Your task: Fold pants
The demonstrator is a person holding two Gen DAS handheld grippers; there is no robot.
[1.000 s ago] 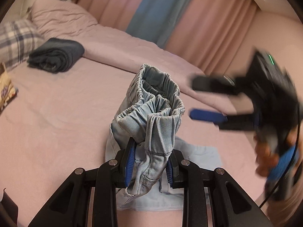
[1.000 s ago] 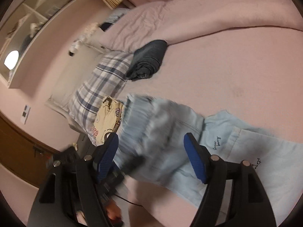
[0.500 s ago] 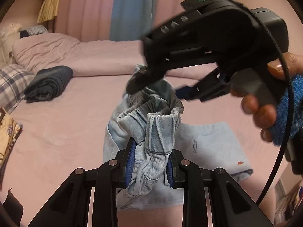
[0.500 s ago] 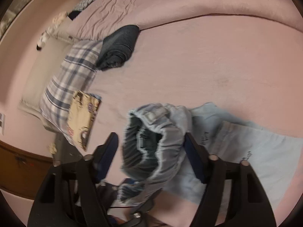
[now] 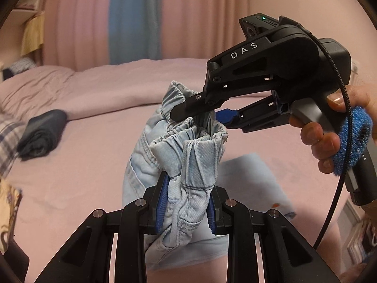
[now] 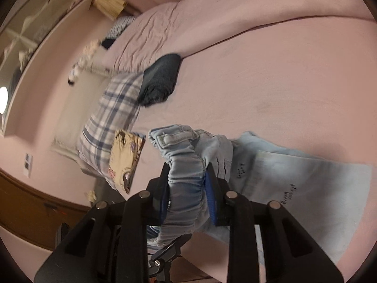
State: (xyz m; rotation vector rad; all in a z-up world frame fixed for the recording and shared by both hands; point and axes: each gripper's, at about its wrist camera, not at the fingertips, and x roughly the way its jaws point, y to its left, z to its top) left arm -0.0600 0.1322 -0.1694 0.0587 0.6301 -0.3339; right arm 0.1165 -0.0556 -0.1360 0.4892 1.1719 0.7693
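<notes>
Waistband of the pants [image 5: 186,146] now pinched by both tools: left gripper [image 5: 186,202] already clamped on it, right gripper [image 6: 188,195] was wide open a sec ago, just closed on the elastic at 12 o'clock. Legs trail on bed [image 6: 282,70] toward 4. IMO ready to lift & spread.

We note two fisheye views, each set close behind its own fingers. The left wrist view faces level across the bed [image 5: 77,146] toward the curtains [image 5: 132,21] — the right gripper [image 5: 202,115] enters from its right. The right wrist view looks steeply down, rolled sideways. Both share the pale pants [image 5: 188,165] [image 6: 188,186], dark folded garment [image 5: 42,134] [image 6: 160,80] and plaid pillow [image 6: 113,118].
</notes>
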